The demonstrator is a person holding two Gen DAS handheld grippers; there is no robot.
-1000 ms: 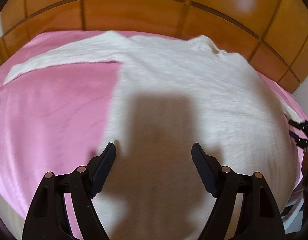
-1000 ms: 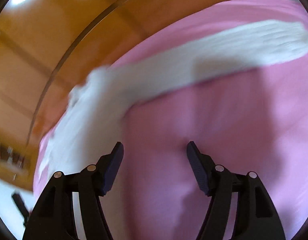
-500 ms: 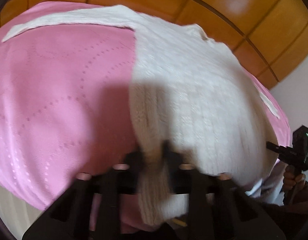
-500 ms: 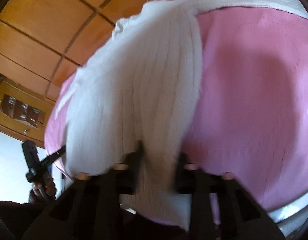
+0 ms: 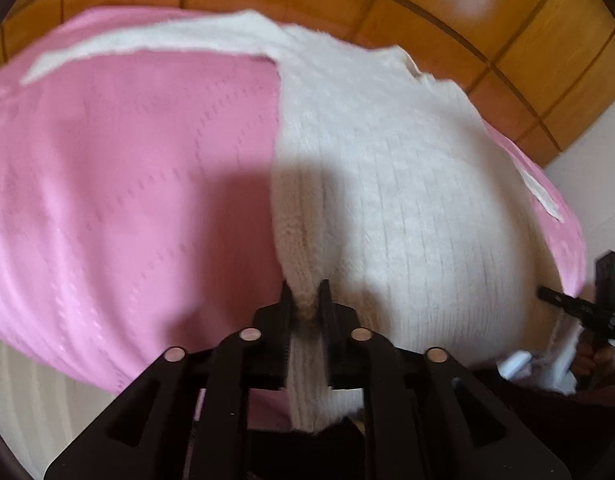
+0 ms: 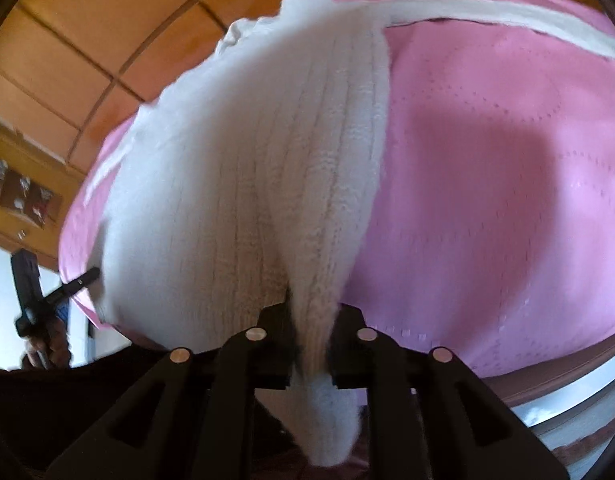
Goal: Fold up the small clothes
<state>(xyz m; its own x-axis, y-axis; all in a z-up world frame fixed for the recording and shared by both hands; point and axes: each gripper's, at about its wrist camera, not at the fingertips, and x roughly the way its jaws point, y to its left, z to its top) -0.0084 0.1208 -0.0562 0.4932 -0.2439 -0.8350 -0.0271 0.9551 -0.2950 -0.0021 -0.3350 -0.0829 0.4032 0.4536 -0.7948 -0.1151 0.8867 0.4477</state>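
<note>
Sweater: white ribbed knit sweater (image 5: 387,184), spread flat on a pink quilted bedspread (image 5: 127,200), hem toward both cameras, neckline toward the far wooden headboard (image 5: 427,12).
Left gripper: left gripper (image 5: 306,300) clamped on the sweater's near hem at its left corner; knit bunched between the jaws, a strip hanging below them. Jaws have eased slightly apart in the last half second after closing on the cloth; pads pressing on the knit.
Right gripper: right gripper (image 6: 311,320) clenched on the hem's right corner; fabric pinched into a ridge running up from the jaws, a tail of knit drooping below. Same slight easing after the close, cloth gripped between the pads.
Left wrist view only: one sleeve (image 5: 147,46) stretched out to the left across the bedspread; tip of the other sleeve at the right edge; the other gripper's black handle with a green light, held in a hand (image 5: 599,360), at far right.
Right wrist view only: a sleeve laid along the upper right; wooden panel with small fittings (image 6: 23,196) at far left; pale bed edge (image 6: 567,392) at lower right; the left-hand tool and fingers at lower left.
Blur: both views soft, finer stitch detail unclear.
</note>
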